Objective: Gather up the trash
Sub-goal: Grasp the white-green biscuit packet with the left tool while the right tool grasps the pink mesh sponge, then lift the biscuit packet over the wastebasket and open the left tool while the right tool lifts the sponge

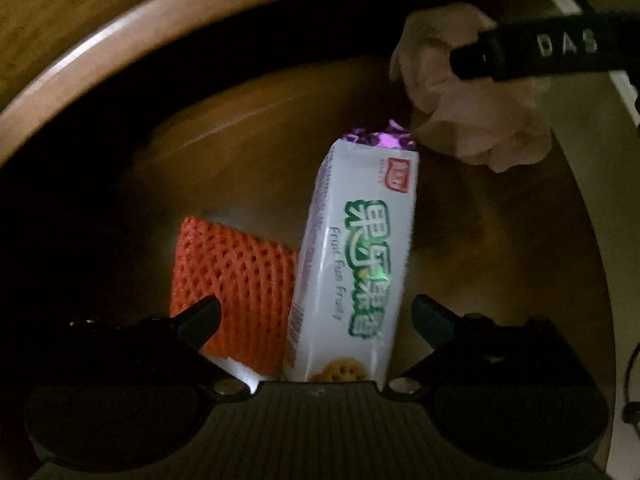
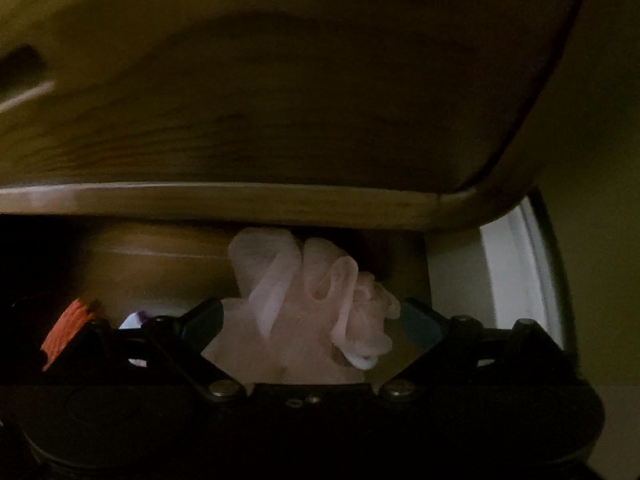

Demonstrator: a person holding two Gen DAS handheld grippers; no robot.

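In the left wrist view I look down into a wooden bin [image 1: 100, 48]. A white biscuit packet [image 1: 356, 248] with green lettering lies inside, against an orange foam fruit net [image 1: 232, 280]. My left gripper [image 1: 316, 316] is open above them, fingers either side of the packet and apart from it. A crumpled pale tissue [image 1: 472, 120] hangs at the upper right with the other gripper's black finger [image 1: 540, 52] on it. In the right wrist view the same tissue [image 2: 312, 312] sits between the spread fingers of my right gripper [image 2: 314, 320], just below the bin's rim [image 2: 240, 200]; the pads do not visibly press it.
The bin's inside is dark and deep, with its wooden wall [image 2: 280, 100] filling the upper right wrist view. A white strip of floor or skirting [image 2: 516, 272] shows past the bin's right corner. The orange net [image 2: 64, 328] shows at that view's left edge.
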